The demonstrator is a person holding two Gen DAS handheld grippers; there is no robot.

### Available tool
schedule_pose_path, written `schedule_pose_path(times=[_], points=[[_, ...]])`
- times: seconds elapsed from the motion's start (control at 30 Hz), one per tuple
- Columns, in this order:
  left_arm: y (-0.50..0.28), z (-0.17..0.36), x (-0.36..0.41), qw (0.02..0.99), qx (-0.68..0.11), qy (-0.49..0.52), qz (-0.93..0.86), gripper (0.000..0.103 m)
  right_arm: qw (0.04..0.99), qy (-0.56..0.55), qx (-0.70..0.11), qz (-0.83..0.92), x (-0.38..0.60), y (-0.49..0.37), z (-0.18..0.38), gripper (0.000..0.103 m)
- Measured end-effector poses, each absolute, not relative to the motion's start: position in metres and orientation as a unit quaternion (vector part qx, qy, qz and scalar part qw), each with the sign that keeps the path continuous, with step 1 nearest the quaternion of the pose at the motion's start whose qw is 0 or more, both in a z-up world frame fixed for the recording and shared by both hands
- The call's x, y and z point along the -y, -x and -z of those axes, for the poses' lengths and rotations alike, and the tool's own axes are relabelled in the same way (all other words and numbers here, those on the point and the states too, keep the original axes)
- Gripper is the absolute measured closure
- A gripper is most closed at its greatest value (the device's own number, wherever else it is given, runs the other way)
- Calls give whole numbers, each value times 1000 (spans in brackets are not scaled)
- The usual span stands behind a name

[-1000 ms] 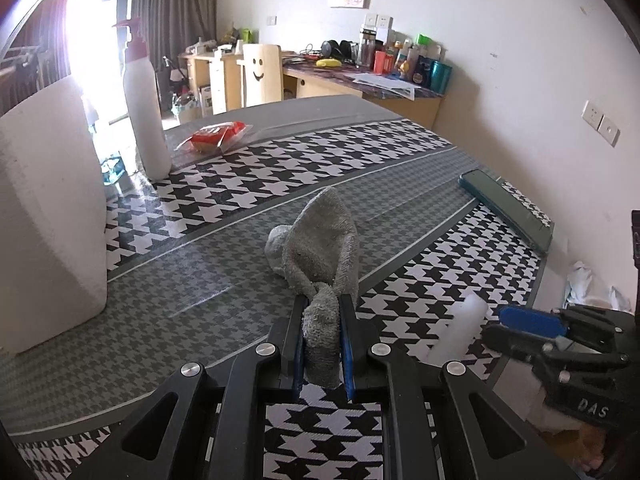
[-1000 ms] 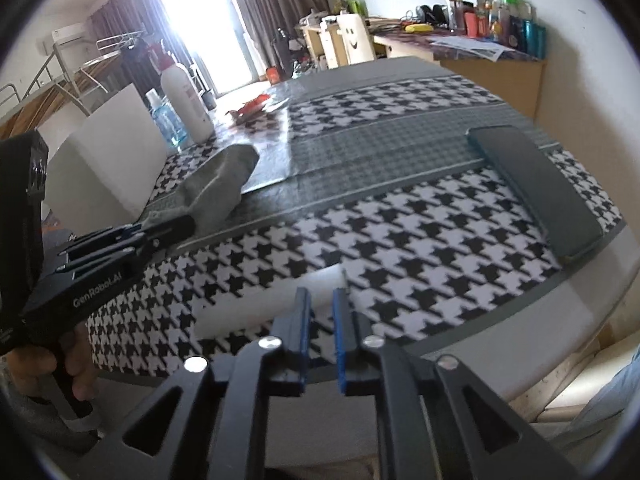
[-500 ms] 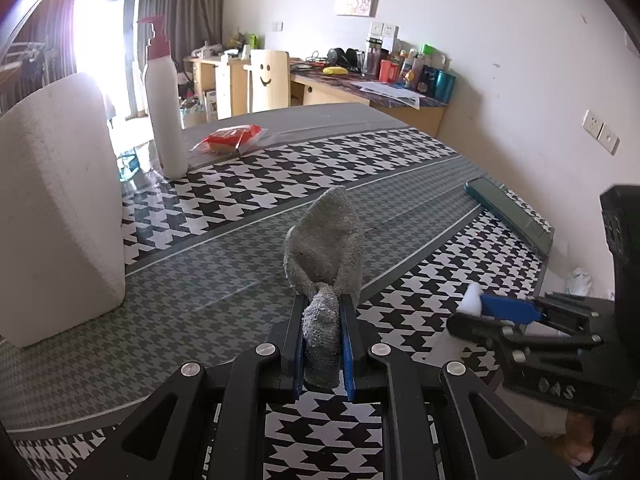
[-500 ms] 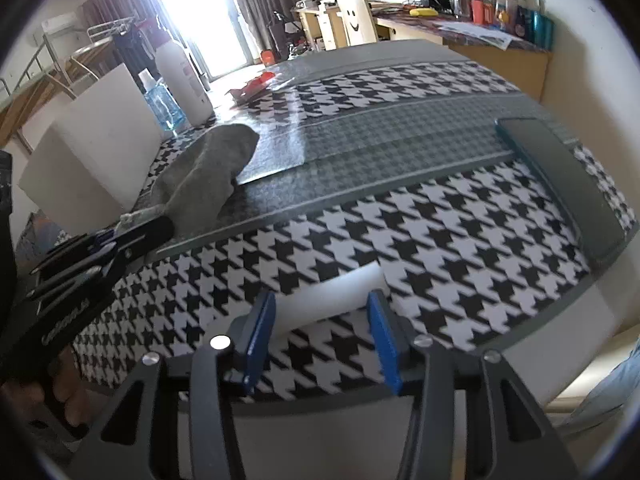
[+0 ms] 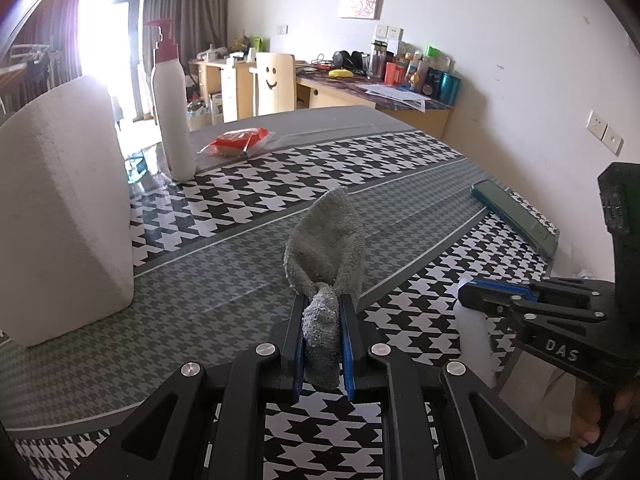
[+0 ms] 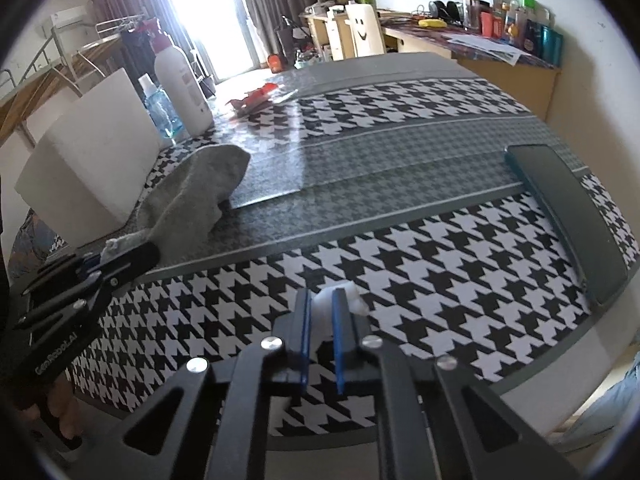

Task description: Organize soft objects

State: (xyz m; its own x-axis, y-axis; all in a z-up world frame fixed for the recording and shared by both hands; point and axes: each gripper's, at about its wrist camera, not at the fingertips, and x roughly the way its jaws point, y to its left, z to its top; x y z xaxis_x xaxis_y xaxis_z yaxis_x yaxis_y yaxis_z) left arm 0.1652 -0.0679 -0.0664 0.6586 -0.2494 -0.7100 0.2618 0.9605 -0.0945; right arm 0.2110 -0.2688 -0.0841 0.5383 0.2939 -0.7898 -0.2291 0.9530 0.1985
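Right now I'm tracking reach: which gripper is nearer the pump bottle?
Left. The left gripper, holding the grey sock, sits closer to the pump bottle; the right gripper is further right.

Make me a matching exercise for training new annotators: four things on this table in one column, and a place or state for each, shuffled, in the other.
Things
1. grey sock
2. white foam piece
3. pump bottle
4. dark flat case

Places or states
A. lies flat near the table's right edge
B. pinched in the left gripper
C. stands upright beside the big white block
D. pinched in the right gripper

Pairs: 1-B, 2-D, 3-C, 4-A
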Motion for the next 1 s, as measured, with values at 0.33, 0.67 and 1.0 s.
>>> schedule_pose_path(times=[0.33, 0.67, 1.0], points=[[-160, 48, 60, 922, -367, -2, 124, 87, 897, -29, -403, -179, 265, -196, 52, 90], [-155, 24, 44, 935, -343, -2, 93, 87, 908, -13, -360, -216, 249, -194, 24, 90], [-149, 7, 36, 942, -323, 2, 91, 87, 910, -6, -335, -244, 235, -198, 8, 90]])
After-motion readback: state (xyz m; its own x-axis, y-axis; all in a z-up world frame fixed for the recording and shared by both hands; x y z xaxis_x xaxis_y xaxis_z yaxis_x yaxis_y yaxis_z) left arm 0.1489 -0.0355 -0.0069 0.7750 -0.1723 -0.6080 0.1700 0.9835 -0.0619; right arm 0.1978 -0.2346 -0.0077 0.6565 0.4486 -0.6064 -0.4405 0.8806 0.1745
